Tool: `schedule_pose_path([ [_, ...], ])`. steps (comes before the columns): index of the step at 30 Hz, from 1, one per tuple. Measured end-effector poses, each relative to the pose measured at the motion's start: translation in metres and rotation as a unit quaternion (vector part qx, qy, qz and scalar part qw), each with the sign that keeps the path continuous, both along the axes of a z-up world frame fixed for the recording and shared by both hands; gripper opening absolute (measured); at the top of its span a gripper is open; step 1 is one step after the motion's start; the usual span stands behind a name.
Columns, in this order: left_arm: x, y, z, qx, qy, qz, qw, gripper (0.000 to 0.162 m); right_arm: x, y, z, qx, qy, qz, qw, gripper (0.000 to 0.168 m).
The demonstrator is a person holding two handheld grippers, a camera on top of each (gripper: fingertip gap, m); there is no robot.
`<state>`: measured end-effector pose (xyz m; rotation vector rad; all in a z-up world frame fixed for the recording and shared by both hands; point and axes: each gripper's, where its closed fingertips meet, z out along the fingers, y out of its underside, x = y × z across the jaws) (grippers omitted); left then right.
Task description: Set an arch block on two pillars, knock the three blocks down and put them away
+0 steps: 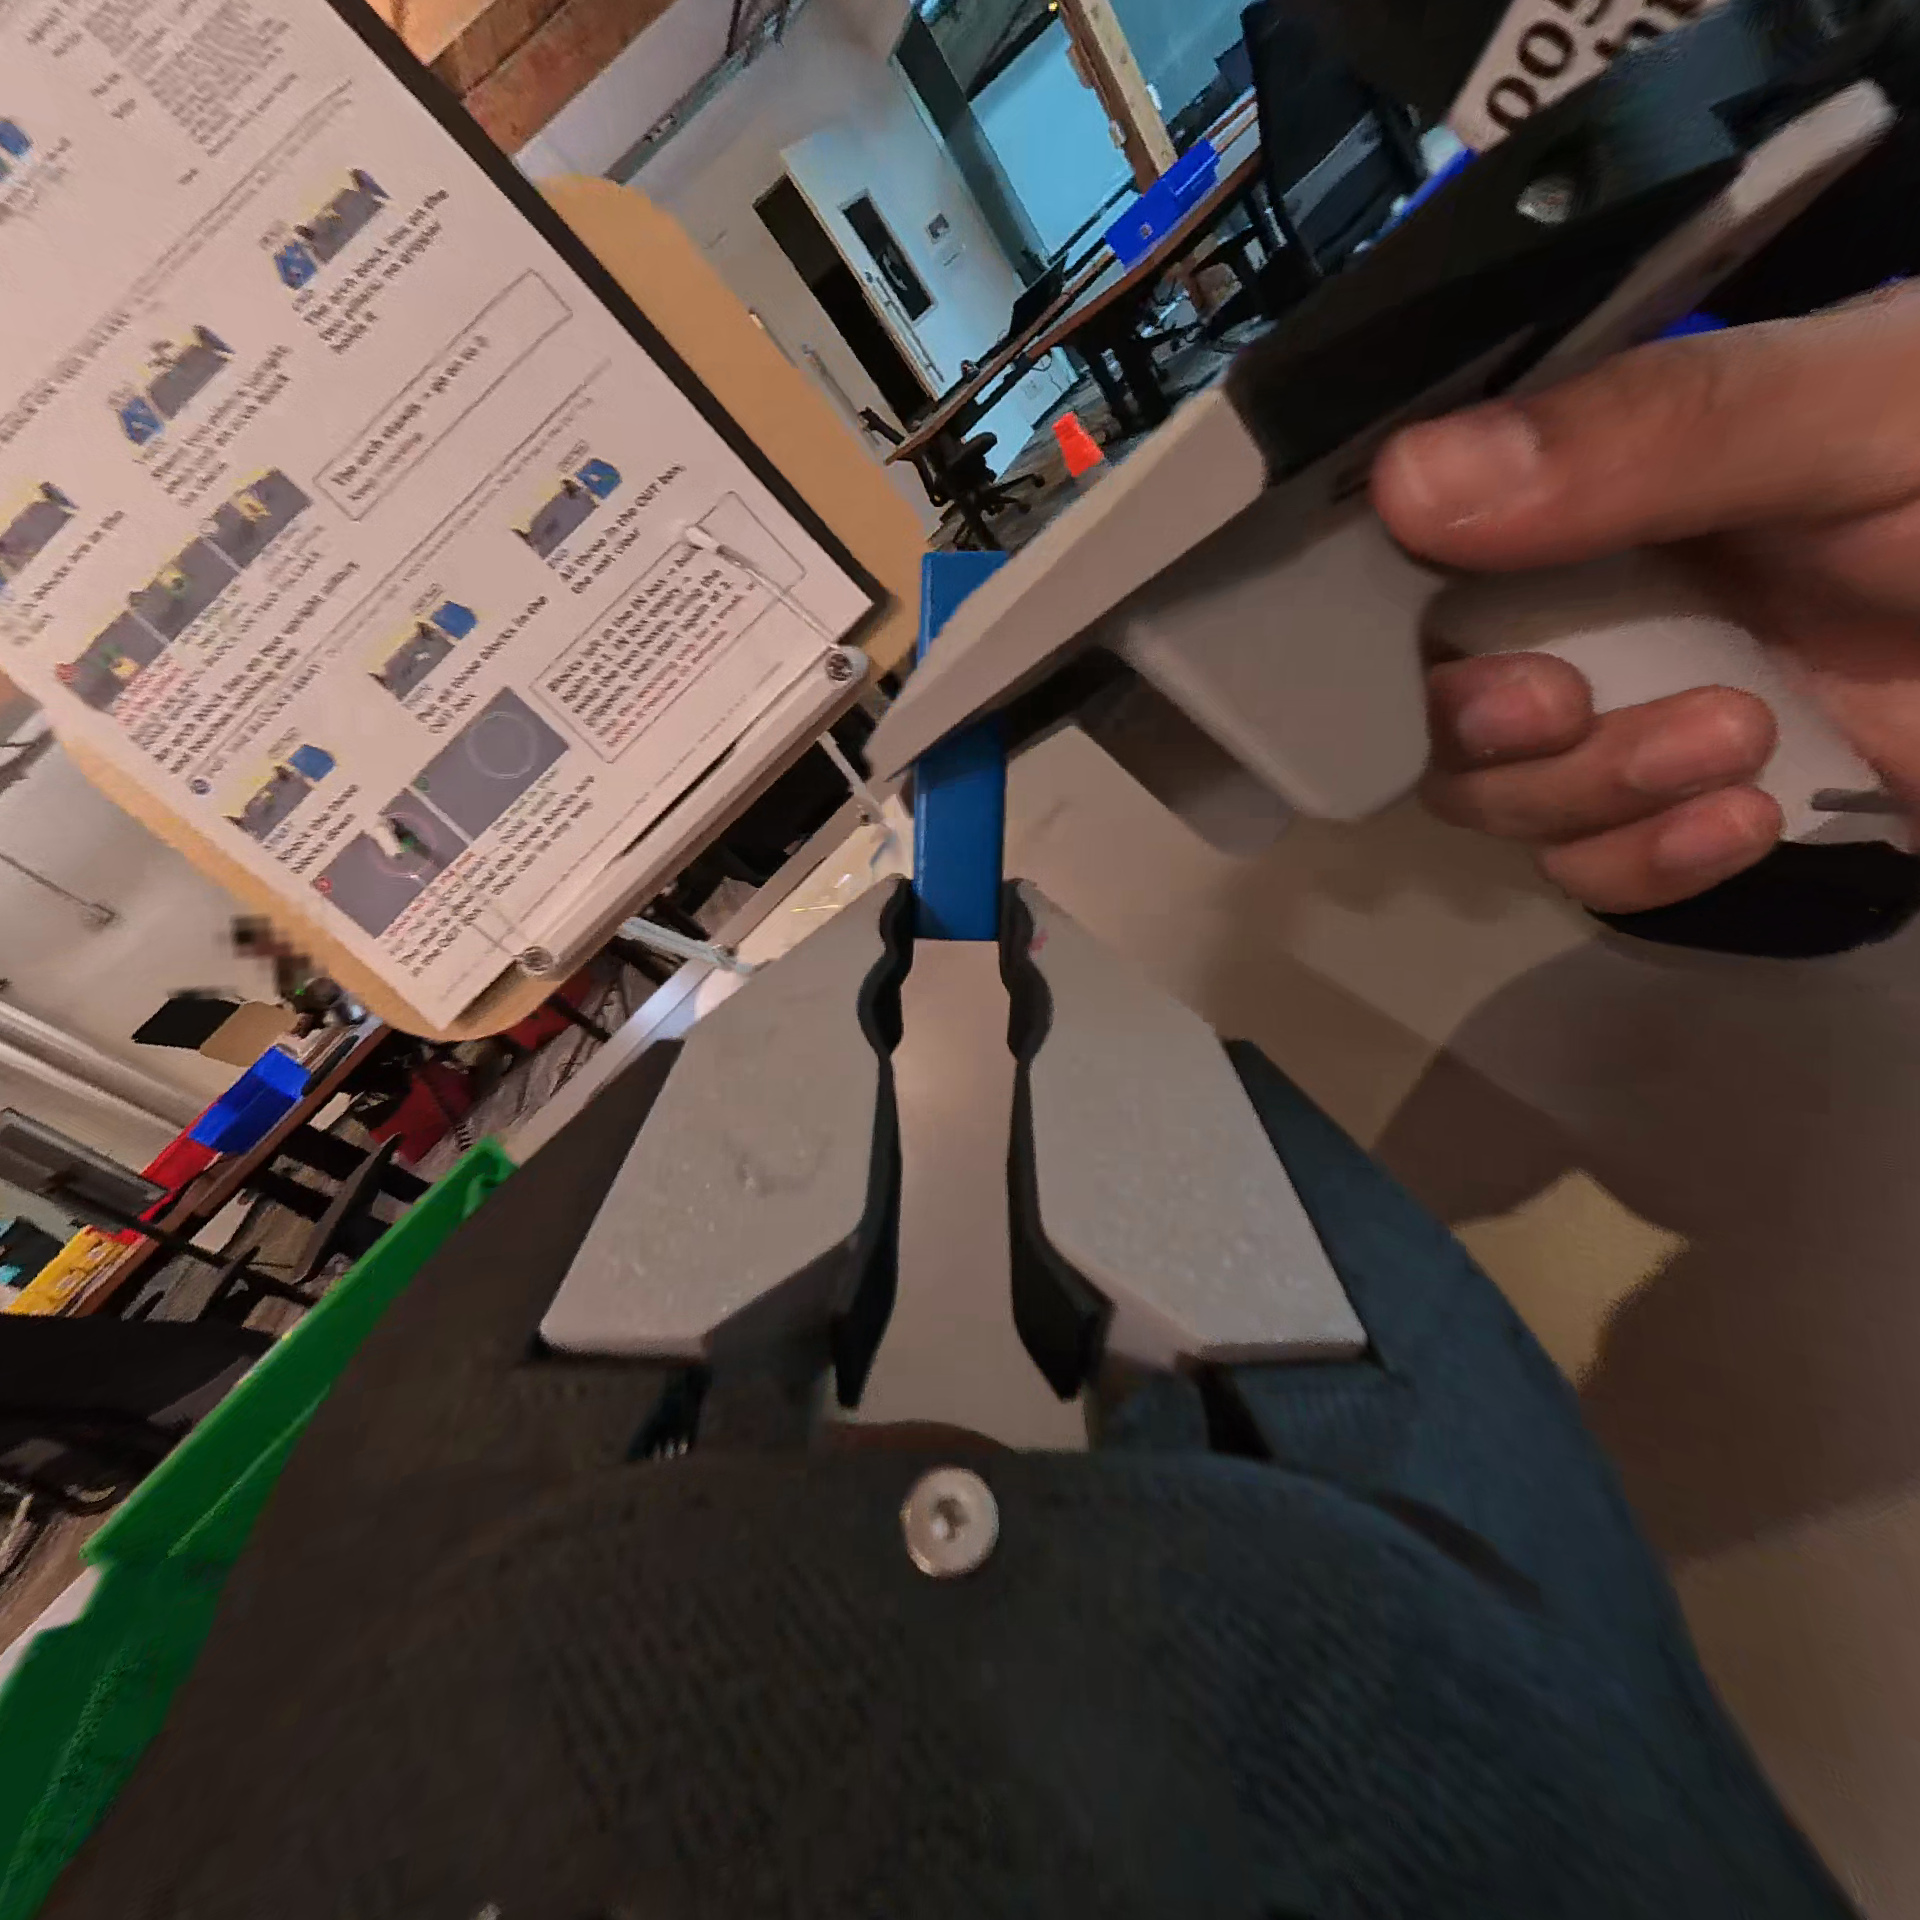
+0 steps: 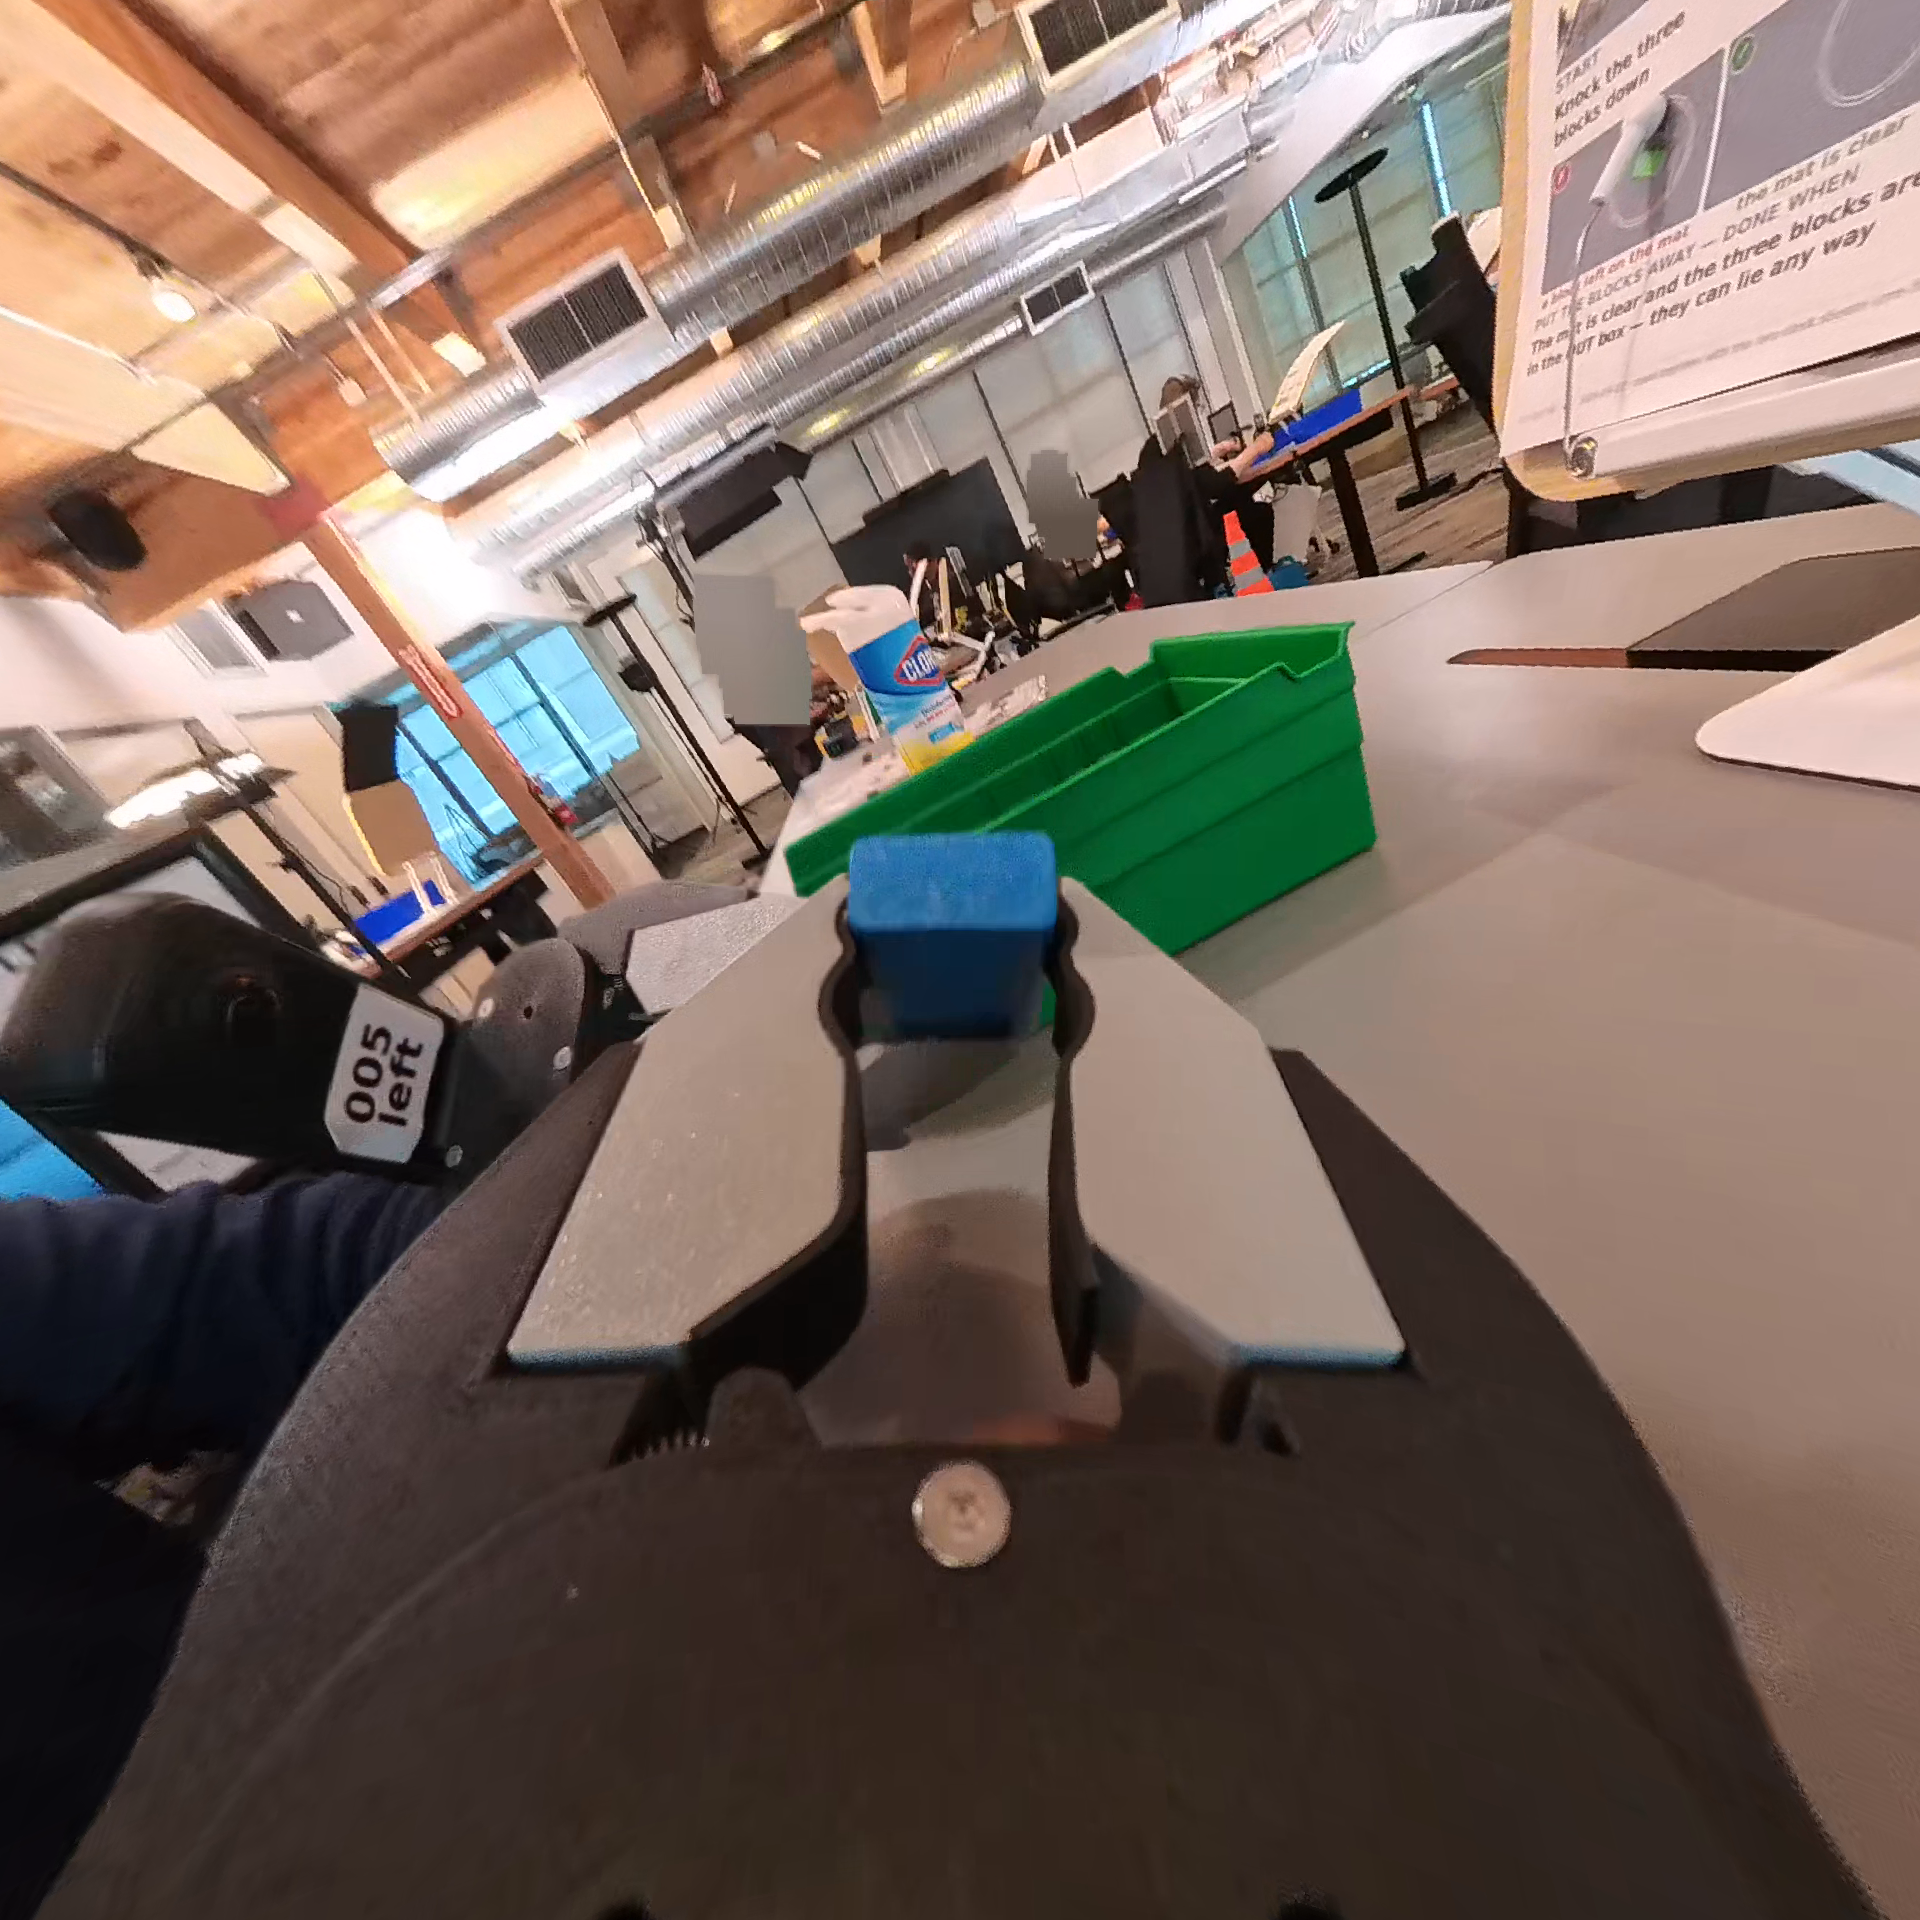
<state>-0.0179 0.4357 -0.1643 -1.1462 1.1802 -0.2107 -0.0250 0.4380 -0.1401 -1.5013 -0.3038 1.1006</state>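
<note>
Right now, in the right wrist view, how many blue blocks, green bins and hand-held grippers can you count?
Blue block: 1
Green bin: 1
Hand-held grippers: 2, the right hand-held gripper and the left hand-held gripper
Total: 4

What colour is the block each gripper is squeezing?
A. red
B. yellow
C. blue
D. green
C: the left gripper is shut on a long blue block, and the right gripper is shut on a blue block too; the green thing is only the bin on the table beyond.
</note>
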Motion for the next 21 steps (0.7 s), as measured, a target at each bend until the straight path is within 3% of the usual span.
schedule_pose_path([
  [1, 0.001, -0.001, -0.005, -0.005, 0.003, -0.009, 1.000, 0.013, 0.000, 0.002, -0.004, 0.000, -0.015, -0.004, 1.000, 0.031],
  [10, 0.001, 0.005, -0.039, -0.132, 0.017, -0.041, 0.990, 0.013, -0.005, 0.012, -0.032, -0.006, -0.120, -0.020, 0.993, 0.033],
  [21, 0.008, -0.005, -0.055, -0.123, 0.053, -0.049, 0.990, 0.018, -0.009, 0.012, -0.038, -0.007, -0.161, -0.035, 0.986, 0.032],
])
